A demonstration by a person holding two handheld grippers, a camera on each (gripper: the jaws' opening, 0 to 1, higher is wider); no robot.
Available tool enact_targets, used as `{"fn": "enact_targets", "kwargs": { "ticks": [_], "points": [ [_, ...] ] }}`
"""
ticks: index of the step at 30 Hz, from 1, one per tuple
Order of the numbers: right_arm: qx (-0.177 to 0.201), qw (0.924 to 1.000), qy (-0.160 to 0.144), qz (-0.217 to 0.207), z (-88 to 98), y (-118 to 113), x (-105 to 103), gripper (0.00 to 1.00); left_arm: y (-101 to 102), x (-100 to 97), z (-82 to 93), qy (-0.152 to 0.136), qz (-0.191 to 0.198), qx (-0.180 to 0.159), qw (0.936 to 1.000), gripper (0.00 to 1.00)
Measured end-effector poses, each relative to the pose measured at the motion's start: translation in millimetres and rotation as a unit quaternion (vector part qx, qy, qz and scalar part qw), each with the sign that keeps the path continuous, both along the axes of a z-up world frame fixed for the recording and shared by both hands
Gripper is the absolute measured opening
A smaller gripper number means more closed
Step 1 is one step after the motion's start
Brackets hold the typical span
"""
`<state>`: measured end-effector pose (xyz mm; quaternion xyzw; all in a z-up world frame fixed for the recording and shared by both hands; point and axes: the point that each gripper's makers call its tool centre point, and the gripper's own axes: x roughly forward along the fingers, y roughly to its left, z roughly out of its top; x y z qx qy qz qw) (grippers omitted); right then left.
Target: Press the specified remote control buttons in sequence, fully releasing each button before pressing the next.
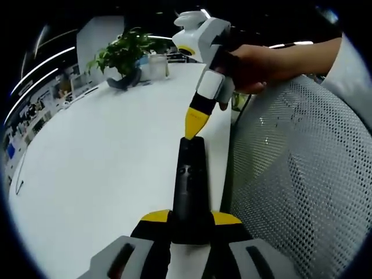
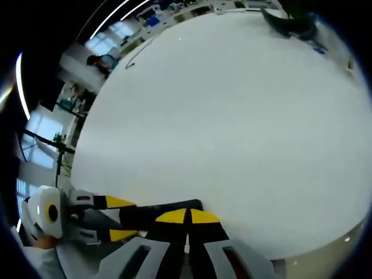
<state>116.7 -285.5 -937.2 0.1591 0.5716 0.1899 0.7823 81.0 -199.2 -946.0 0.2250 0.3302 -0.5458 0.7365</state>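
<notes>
A black remote control (image 1: pixel 189 174) lies lengthwise over the white table (image 1: pixel 104 163), near its right edge. My left gripper (image 1: pixel 190 218) is shut on the remote's near end, one yellow jaw on each side. My right gripper (image 1: pixel 195 123), held by a hand (image 1: pixel 256 64), comes down from above with its yellow jaws shut. Its tip touches the remote's far end. In the right gripper view, my right gripper (image 2: pixel 187 216) is shut with its tips over the remote (image 2: pixel 148 214), and the left gripper (image 2: pixel 121 218) grips the remote from the left.
A potted plant (image 1: pixel 125 55) and a glass jar (image 1: pixel 157 65) stand at the table's far end. A grey mesh chair back (image 1: pixel 302 174) sits close to the table's right edge. The wide white tabletop (image 2: pixel 232 116) spreads out to the left of the remote.
</notes>
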Motion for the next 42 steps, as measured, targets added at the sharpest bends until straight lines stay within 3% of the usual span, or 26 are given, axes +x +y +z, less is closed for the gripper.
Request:
{"fn": "enact_targets", "kwargs": {
  "ticks": [10,15,30,42],
  "points": [
    [0.026,0.9989,0.021,-0.032,0.5,-2.5,0.3,0.0,-0.5,0.0,0.1,-0.007,-0.006,0.004,0.9999,0.24],
    [0.04,0.9988,0.022,-0.015,6.2,8.0,-3.4,0.0,-0.3,0.1,0.1,-0.006,-0.005,0.003,1.0,0.24],
    [0.015,0.9995,0.02,0.02,1.8,11.4,-6.5,0.0,-0.7,0.0,0.1,-0.006,-0.006,-0.001,1.0,0.24],
    [0.026,0.9993,0.025,0.008,1.0,10.2,-6.4,0.0,-0.6,-0.1,-0.2,-0.008,-0.004,-0.001,1.0,0.24]
  ]
}}
